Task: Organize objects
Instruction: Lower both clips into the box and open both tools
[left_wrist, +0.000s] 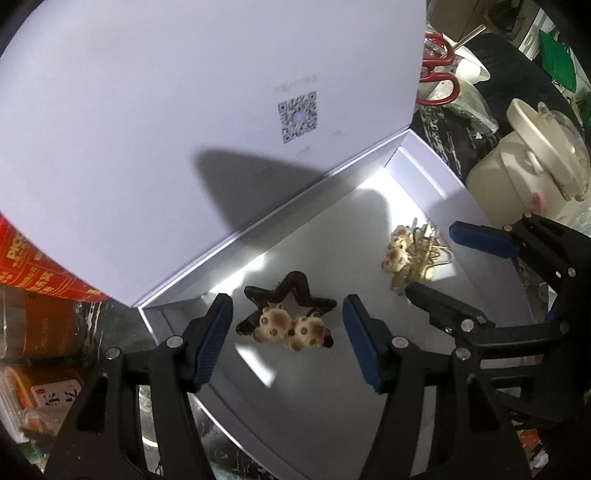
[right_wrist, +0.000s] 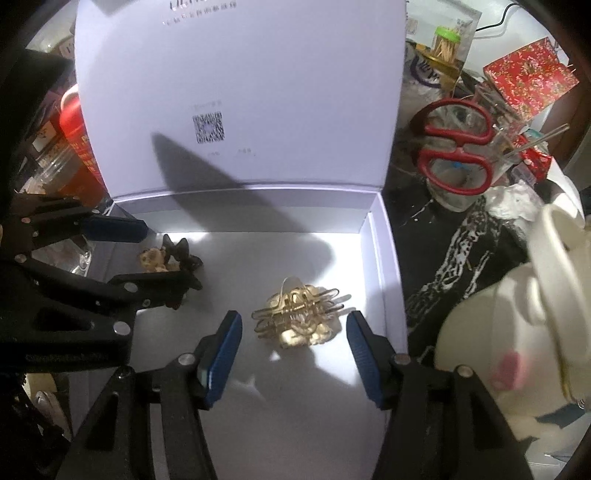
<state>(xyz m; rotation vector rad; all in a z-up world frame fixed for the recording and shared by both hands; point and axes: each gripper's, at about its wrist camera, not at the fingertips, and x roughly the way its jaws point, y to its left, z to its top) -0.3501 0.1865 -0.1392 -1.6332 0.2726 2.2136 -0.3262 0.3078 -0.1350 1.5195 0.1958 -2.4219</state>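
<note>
Both grippers are spread and hold nothing: between the left gripper (left_wrist: 288, 339) fingers lies the black star clip (left_wrist: 286, 312), between the right gripper (right_wrist: 293, 352) fingers the gold clip (right_wrist: 297, 319) — both on the floor of the open white box (right_wrist: 388, 266). Placement looks done, with withdrawing and closing the lid (right_wrist: 240, 74) seemingly left. Only the right view shows the toothpick jar (right_wrist: 447, 46) beyond the scissors (right_wrist: 456, 155) — the left alone shows the orange packets (left_wrist: 48, 391).

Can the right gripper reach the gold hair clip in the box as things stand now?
Probably yes. The right gripper is open just before the gold clip, and nothing lies between them in the box.
</note>
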